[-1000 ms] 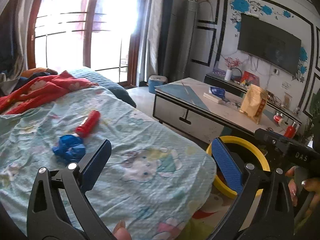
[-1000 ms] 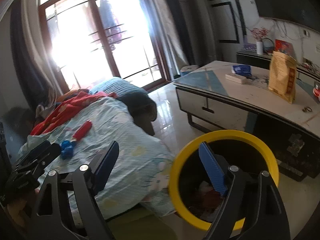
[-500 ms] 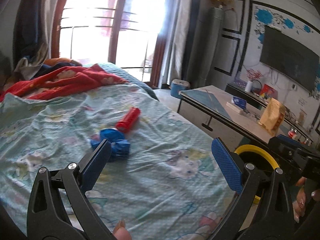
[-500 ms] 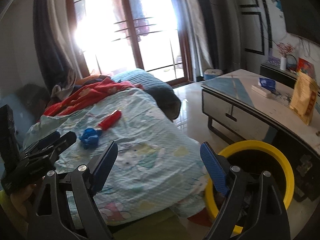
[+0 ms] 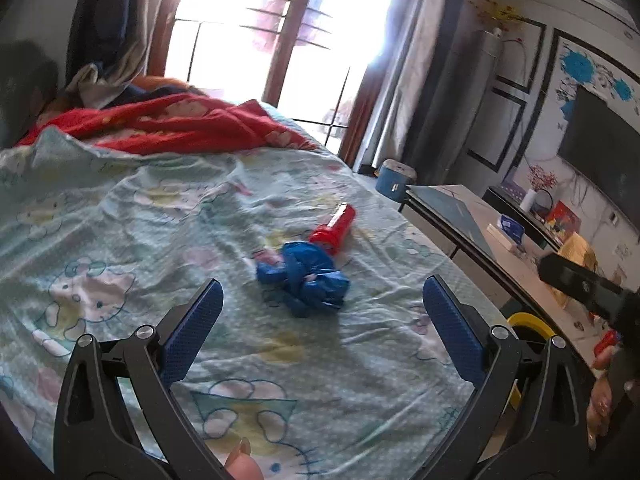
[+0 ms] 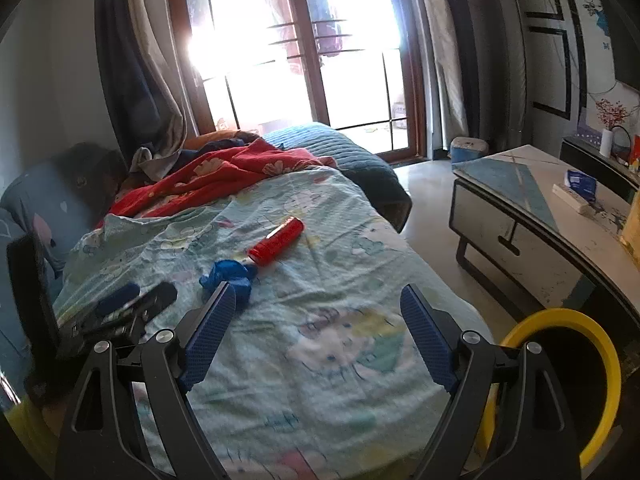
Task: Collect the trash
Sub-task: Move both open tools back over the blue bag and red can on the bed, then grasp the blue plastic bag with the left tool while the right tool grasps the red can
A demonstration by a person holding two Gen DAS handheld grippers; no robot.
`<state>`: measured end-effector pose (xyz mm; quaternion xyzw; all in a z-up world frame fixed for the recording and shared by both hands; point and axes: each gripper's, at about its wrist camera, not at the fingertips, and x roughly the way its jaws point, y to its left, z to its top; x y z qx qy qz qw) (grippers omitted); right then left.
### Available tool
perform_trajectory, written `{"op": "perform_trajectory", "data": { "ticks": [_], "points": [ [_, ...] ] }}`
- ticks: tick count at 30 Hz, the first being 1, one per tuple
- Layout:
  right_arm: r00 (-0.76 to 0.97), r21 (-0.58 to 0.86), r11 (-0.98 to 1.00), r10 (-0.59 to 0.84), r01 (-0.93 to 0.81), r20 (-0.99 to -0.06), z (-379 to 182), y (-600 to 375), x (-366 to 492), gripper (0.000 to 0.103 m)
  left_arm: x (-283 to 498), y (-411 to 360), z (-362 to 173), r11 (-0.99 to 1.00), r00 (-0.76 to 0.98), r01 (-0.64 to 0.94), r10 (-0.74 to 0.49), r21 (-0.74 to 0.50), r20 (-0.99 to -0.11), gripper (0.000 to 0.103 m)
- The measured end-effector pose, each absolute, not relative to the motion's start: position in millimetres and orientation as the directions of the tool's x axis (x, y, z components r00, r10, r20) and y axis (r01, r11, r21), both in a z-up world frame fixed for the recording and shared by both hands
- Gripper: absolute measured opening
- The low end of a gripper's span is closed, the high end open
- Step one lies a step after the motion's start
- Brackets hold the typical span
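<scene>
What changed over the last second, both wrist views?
Both grippers swung from the yellow-rimmed bin toward the bed. The left gripper has closed in on the crumpled blue wrapper, now centred ahead of its open jaws; the right gripper turned the same way, also open. Nothing was grasped or released. The wrapper and the red tube lie where they were on the bedsheet, touching.

Yellow-rimmed bin point(image 6: 560, 316): interior dark, contents indiscernible; lower rim cut by the frame edge, and in the left wrist view mostly hidden behind the bed point(image 5: 360, 380). Window point(image 6: 296, 60): overexposed, outdoor detail lost. Items on the table point(image 5: 516, 264): too small to identify. Right hand point(image 5: 600, 396): partly cropped at the frame edge.
</scene>
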<state>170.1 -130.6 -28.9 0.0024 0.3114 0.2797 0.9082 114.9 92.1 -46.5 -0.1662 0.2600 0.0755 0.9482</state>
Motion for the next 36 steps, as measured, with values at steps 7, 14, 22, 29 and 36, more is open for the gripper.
{"op": "perform_trajectory", "data": {
  "ticks": [7,14,22,29,36],
  "points": [
    [0.591,0.190,0.820,0.530,-0.540,-0.608,-34,-88,207,0.082,121,112,-61,0.918,0.839,-0.249,0.045,-0.310,-0.542,0.086],
    [0.532,0.209,0.808,0.533,-0.551,-0.658,-47,-48,250,0.082,135,121,-72,0.902,0.829,-0.239,-0.003,-0.359,-0.560,0.069],
    [0.497,0.174,0.815,0.490,-0.553,-0.717,-68,-5,295,0.082,157,131,-85,0.871,0.803,-0.235,-0.076,-0.432,-0.591,0.060],
    [0.430,0.223,0.820,0.485,-0.528,-0.762,-90,25,335,0.078,177,134,-99,0.846,0.776,-0.243,-0.123,-0.474,-0.619,0.060],
    [0.302,0.310,0.824,0.483,-0.474,-0.822,-129,49,367,0.061,184,138,-107,0.826,0.767,-0.247,-0.153,-0.507,-0.623,0.060]
  ]
}}
